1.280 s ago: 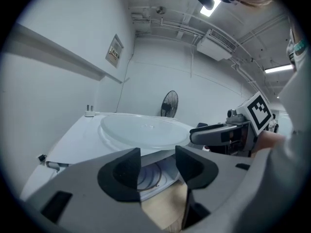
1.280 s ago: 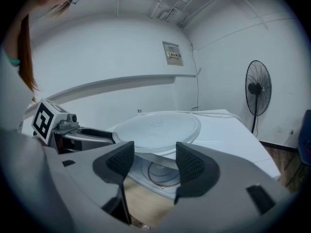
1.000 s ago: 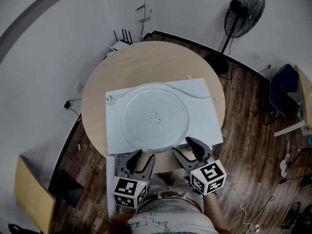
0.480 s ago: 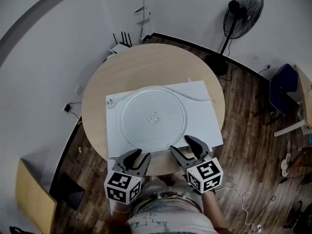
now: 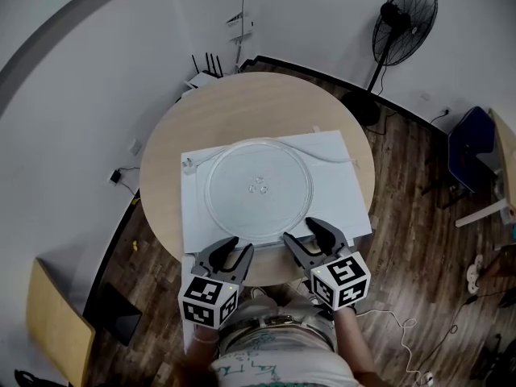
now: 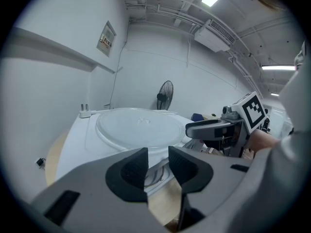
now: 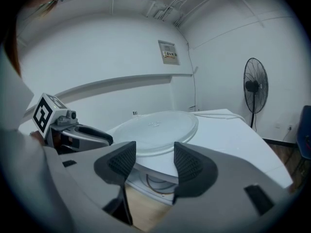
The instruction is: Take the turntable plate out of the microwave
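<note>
The clear glass turntable plate (image 5: 258, 190) lies flat on top of the white microwave (image 5: 339, 168), which stands on a round wooden table (image 5: 242, 103). My left gripper (image 5: 232, 252) hovers at the microwave's front edge, just short of the plate (image 6: 138, 125). Its jaws have just been closing and stand narrowly open with nothing between them (image 6: 158, 152). My right gripper (image 5: 297, 230) is beside it at the plate's near rim (image 7: 155, 130). Its jaws have just been closing slightly, are still wide open and hold nothing (image 7: 154, 152). A metal ring (image 7: 158, 181) shows in the cavity below the top's front edge.
A white power cord with its plug (image 5: 189, 165) lies along the back of the microwave top. A standing fan (image 5: 403, 14) is at the far right, a blue chair (image 5: 476, 156) at the right edge and a wooden board (image 5: 52, 321) on the floor at the lower left.
The left gripper's jaws stand closer together than a second ago. Both grippers have stayed at the microwave's front edge, and the plate has not moved.
</note>
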`<state>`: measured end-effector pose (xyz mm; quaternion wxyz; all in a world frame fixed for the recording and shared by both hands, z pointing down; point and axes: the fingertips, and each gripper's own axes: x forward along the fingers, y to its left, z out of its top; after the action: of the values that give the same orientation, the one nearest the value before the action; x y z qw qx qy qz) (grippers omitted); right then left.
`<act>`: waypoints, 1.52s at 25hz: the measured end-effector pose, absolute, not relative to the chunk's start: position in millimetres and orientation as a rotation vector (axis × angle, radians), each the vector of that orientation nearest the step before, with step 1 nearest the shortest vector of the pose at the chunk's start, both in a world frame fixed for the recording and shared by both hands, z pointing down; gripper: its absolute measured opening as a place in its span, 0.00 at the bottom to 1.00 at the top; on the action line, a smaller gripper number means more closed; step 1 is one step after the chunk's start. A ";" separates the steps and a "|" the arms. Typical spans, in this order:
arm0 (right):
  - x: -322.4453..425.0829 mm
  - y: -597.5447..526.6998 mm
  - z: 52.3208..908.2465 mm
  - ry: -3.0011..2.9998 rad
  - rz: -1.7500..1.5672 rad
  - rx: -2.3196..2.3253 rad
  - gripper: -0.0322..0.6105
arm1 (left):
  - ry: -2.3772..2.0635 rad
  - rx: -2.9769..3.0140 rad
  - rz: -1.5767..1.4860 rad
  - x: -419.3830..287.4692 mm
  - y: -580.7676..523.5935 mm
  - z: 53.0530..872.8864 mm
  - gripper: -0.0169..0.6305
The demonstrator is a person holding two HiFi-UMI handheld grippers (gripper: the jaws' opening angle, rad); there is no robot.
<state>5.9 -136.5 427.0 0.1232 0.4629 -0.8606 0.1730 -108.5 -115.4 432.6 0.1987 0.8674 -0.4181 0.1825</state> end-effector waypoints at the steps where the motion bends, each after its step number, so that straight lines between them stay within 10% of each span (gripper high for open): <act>1: 6.1 -135.8 424.5 -2.527 0.507 1.350 0.42 | -1.177 2.431 0.503 -109.5 -115.2 431.5 0.24; 38: 34.5 -104.3 405.5 -2.746 0.329 0.942 0.33 | -1.561 2.385 0.222 -79.8 -65.3 399.1 0.09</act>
<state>34.5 -104.3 405.5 0.1097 0.3203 -0.9343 0.1118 -79.8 -65.3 399.1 0.1409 0.8258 -0.5406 0.0769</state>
